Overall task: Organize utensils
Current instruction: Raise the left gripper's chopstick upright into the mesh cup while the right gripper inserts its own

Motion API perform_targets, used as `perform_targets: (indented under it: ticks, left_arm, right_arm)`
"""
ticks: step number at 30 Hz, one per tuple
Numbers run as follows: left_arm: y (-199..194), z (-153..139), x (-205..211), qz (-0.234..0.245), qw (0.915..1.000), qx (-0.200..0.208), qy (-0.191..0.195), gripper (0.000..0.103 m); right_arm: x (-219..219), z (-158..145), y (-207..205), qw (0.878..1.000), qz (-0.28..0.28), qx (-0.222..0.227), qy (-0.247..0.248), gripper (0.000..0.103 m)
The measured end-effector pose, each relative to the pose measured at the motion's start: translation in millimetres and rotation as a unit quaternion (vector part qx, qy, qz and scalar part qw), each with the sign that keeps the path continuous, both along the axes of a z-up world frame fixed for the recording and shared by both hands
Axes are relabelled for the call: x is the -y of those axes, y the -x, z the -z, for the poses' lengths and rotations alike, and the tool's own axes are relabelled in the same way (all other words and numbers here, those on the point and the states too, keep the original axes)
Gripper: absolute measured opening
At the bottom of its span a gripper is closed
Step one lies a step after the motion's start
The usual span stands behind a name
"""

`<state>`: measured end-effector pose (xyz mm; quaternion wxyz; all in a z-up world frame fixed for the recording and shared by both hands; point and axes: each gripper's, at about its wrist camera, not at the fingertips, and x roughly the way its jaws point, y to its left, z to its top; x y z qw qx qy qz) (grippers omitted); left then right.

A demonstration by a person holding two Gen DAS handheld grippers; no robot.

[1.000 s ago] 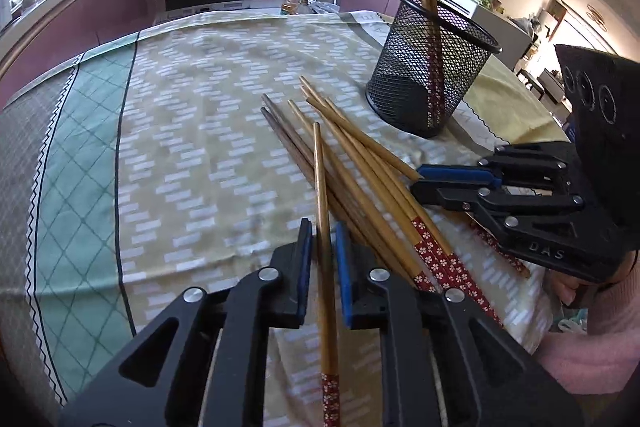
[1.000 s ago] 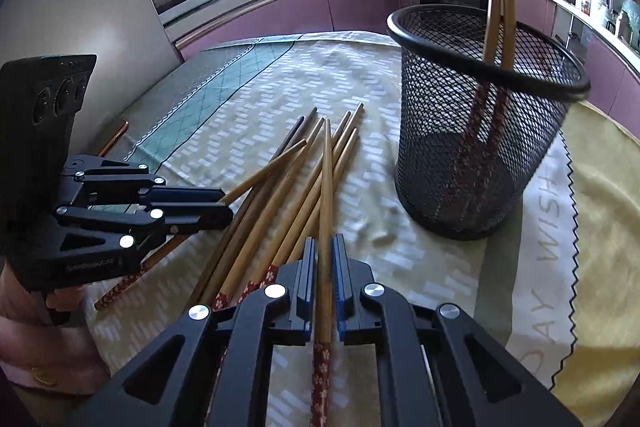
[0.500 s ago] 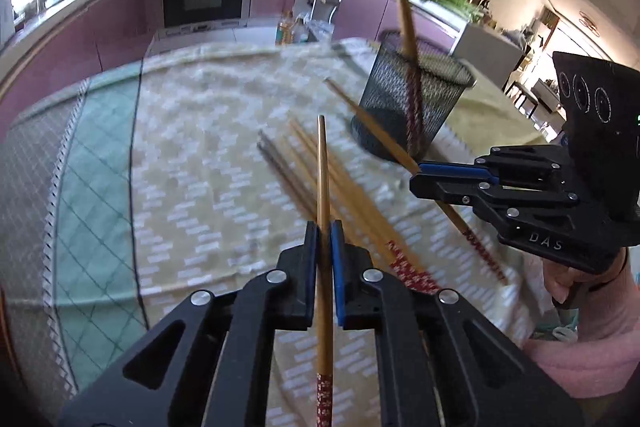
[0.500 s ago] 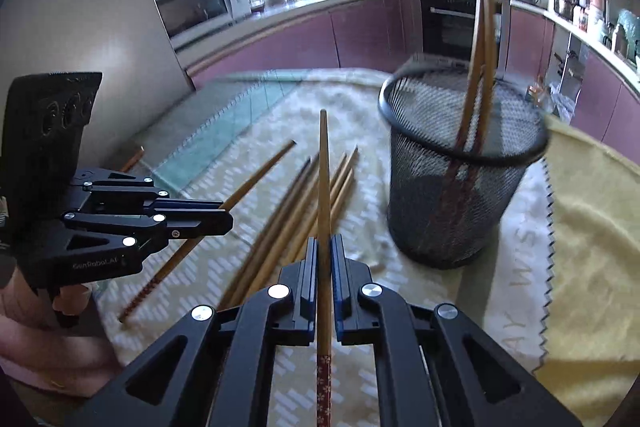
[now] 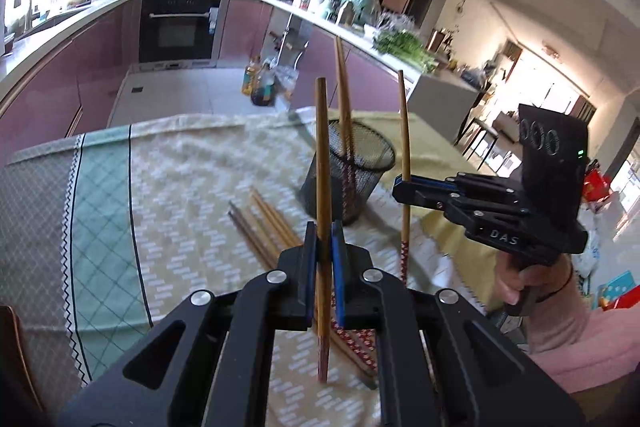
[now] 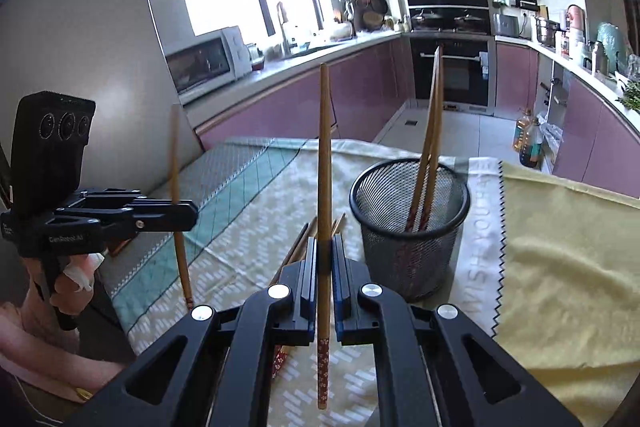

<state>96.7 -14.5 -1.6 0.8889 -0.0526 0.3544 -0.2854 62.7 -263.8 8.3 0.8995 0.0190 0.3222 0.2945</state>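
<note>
Chopsticks once lying on the bench [image 5: 192, 187] now stand upright: the left hand-held gripper [image 5: 320, 259] clamps one chopstick [image 5: 322, 163], the right hand-held gripper [image 6: 324, 267] another [image 6: 325, 163]. Right of centre, the mesh holder [image 6: 408, 227] holds two chopsticks [image 6: 430, 147]; loose chopsticks [image 5: 264, 223] lie at its left.

Loose chopsticks [image 5: 264, 223]: patterned ends hidden behind left gripper [image 5: 321, 259]. Mesh holder [image 6: 408, 227]: base hidden beside right gripper [image 6: 325, 267].

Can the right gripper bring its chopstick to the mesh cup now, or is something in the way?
Probably yes. The right gripper is shut on its chopstick, and the mesh cup stands just beyond with an open mouth; only two chopsticks lean inside.
</note>
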Motion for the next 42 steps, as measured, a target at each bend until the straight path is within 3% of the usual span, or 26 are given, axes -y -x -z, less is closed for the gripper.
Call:
perform_targets:
  ticks: [8,21,34,42]
  left_arm:
    - [3.9,-30.2,-4.2,0.010,0.9988,0.026,0.039,0.008]
    - [-33.5,-77.8,27.4,0.013,0.9945,0.077,0.070,0.008]
    - [-59.2,-110.9,56.3,0.012,0.9907,0.120,0.063,0.008]
    - [-70.0,-108.5,73.3,0.011,0.9914,0.124,0.041,0.008]
  right_arm:
    - [12.1,-17.3,1.2,0.999,0.015,0.024,-0.022,0.006]
    - [27.3,-49.4,-17.4,0.996,0.042,0.063,-0.045,0.006]
    - [30.8,-80.0,-39.3,0.990,0.064,0.115,-0.056,0.006]
    - [26.4,-72.2,-60.9,0.989,0.083,0.112,-0.044,0.006]
